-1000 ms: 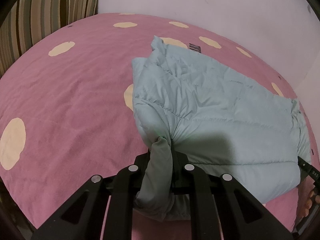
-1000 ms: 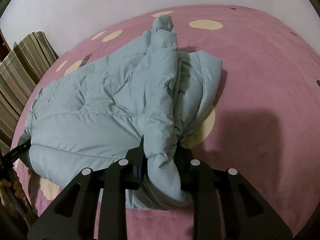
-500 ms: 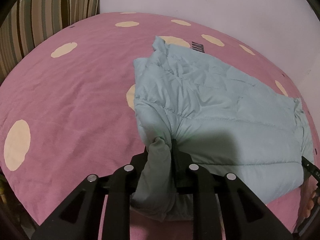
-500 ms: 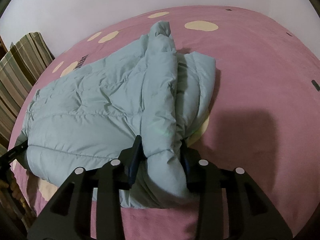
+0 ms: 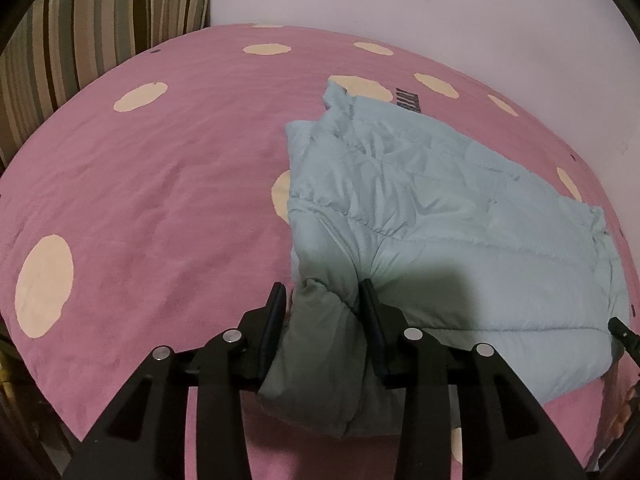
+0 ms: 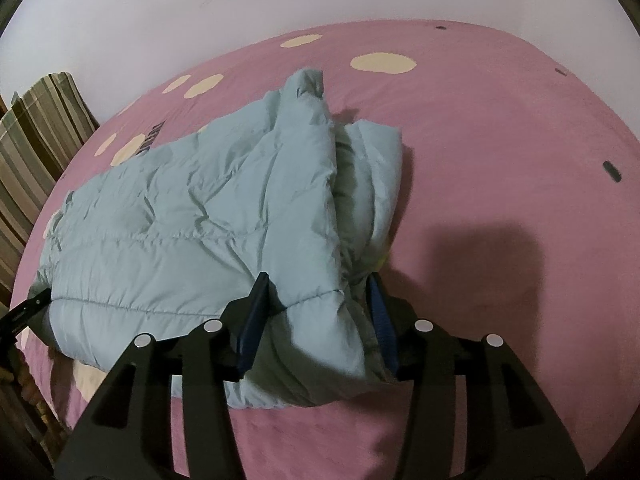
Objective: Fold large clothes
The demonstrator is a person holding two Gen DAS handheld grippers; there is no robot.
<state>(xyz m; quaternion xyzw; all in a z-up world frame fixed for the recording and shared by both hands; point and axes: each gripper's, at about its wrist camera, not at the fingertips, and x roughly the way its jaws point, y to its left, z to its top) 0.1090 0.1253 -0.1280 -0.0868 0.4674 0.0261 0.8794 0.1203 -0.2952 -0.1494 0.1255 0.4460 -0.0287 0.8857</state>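
A pale green puffer jacket (image 5: 432,220) lies folded on the pink bed. In the right wrist view the jacket (image 6: 192,224) shows stacked layers along its right edge. My left gripper (image 5: 322,296) stands open around the jacket's near corner, fabric loose between the fingers. My right gripper (image 6: 318,284) stands open around the other near corner, with fabric between its fingers. The tip of the other gripper shows at each view's edge.
The pink bedspread (image 5: 160,200) with cream dots covers the bed. A striped pillow (image 5: 92,24) sits at the head, also in the right wrist view (image 6: 36,140). A white wall (image 5: 440,8) runs behind the bed.
Both grippers have opened: the fingers that pinched the jacket corners now stand wide apart. The jacket has settled flatter on the bed.
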